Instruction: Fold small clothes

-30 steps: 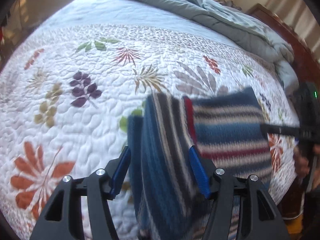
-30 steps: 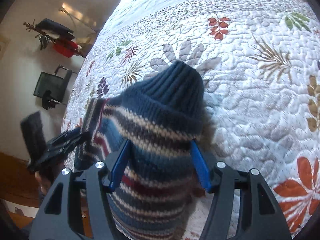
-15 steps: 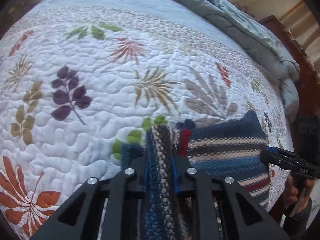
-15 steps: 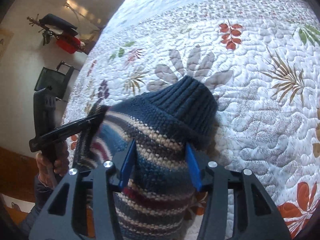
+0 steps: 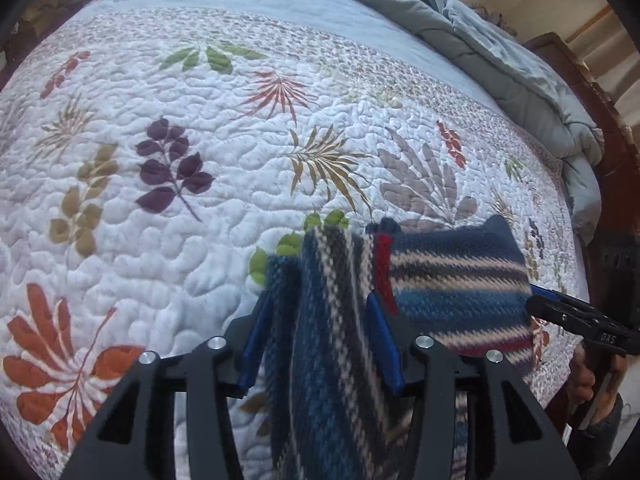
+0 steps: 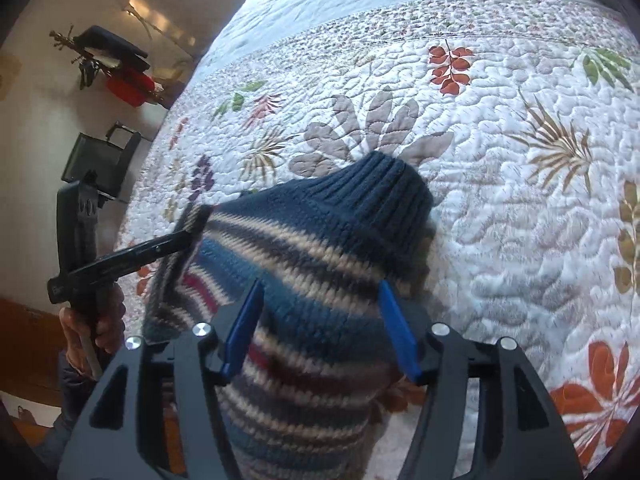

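Two tools worked over one striped knit sweater [image 5: 456, 276] that lay on the leaf-patterned quilt [image 5: 192, 240] of a bed, near its lower right part in the left wrist view. The left tool [image 5: 316, 320] pointed steeply down with a raised fold of the sweater standing between its blue pads [image 5: 256, 340]; its jaws were opening, and the pads stood just clear of the knit on either side rather than pressing it. The right tool [image 6: 320, 328] hovered over the sweater's body, the dark blue ribbed band [image 6: 380, 192] lying beyond its tips. Its jaws were opening too, spread wide with the striped cloth between and below them, the pads [image 6: 396, 336] not squeezing it. From the right wrist camera the left tool showed at the far left, held in a hand [image 6: 96, 320], its tip at the sweater's edge. A grey duvet [image 5: 480, 52] was bunched along the bed's far side.
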`<action>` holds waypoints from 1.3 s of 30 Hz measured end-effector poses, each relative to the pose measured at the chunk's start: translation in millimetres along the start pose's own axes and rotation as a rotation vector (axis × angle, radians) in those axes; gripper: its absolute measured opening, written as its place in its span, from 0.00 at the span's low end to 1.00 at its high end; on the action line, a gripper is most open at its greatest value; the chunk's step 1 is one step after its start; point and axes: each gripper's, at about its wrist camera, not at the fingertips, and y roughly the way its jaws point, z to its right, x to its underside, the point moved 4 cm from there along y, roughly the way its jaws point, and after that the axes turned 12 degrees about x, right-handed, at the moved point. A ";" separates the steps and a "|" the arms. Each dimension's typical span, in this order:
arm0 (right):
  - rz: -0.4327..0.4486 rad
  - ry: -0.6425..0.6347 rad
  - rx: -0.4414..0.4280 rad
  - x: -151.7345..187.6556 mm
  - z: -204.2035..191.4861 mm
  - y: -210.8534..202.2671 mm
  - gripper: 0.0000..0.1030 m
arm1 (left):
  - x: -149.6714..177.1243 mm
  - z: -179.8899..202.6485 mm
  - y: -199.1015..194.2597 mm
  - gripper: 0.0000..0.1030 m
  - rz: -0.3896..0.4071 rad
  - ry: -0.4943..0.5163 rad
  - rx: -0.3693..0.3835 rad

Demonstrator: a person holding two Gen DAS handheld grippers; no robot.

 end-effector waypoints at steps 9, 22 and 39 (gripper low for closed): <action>-0.013 0.043 -0.043 44.1 8.1 -21.7 0.62 | 57.7 -3.5 -26.8 0.63 -0.041 -0.025 0.083; -0.012 0.032 -0.040 93.4 8.4 -34.6 0.63 | 86.2 24.7 -6.6 0.73 -0.065 0.054 0.062; -0.085 0.044 -0.140 103.2 2.9 -3.5 0.74 | 83.1 -1.3 26.0 0.96 -0.171 0.067 0.322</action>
